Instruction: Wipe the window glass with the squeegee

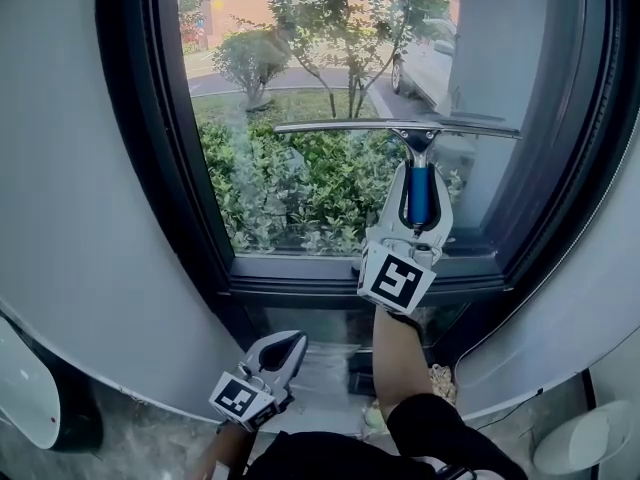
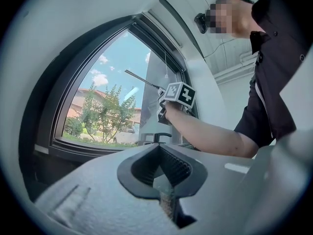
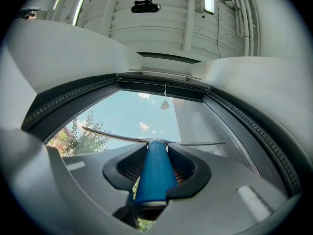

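**Dark-framed window, blade level across the pane**

A dark window frame set in a white wall looks out on shrubs and a parked car. The right gripper is clamped on the blue handle of the squeegee, whose blade lies level and seemingly against the window glass, right of centre. A good stroke, I judge, keeps the blade flat and the pressure even, drawn straight down to the lower rail. The left gripper hangs low near the floor, jaws together on nothing. The frame's right edge and a small tag hanging at the top crowd the blade
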A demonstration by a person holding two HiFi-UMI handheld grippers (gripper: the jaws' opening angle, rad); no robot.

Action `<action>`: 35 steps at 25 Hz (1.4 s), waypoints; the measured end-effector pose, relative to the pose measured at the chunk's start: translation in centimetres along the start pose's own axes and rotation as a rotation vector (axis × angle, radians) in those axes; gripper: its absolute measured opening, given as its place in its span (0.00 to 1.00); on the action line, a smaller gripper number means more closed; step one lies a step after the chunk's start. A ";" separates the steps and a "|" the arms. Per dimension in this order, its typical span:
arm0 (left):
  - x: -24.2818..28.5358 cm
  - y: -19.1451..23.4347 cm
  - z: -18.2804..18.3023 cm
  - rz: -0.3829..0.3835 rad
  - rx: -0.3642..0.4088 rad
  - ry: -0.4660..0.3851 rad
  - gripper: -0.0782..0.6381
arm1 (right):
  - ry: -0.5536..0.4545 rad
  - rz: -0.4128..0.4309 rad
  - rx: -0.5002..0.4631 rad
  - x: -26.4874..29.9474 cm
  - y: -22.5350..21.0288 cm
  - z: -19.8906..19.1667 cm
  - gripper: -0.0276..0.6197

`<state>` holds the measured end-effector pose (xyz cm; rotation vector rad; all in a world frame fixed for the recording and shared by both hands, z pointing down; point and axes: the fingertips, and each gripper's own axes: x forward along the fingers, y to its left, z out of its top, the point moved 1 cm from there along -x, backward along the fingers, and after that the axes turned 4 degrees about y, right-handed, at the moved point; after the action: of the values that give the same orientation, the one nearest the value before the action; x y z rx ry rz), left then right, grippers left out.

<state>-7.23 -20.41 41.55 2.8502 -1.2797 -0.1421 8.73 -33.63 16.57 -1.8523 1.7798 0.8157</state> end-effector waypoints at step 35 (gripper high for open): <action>0.6 0.8 -1.2 -0.053 -0.024 0.042 0.11 | 0.069 -0.018 0.004 -3.7 1.2 -3.2 0.25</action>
<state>-7.34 -21.45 42.74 2.8524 -1.1878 -0.0968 7.94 -33.15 21.47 -1.9126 1.8027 0.7487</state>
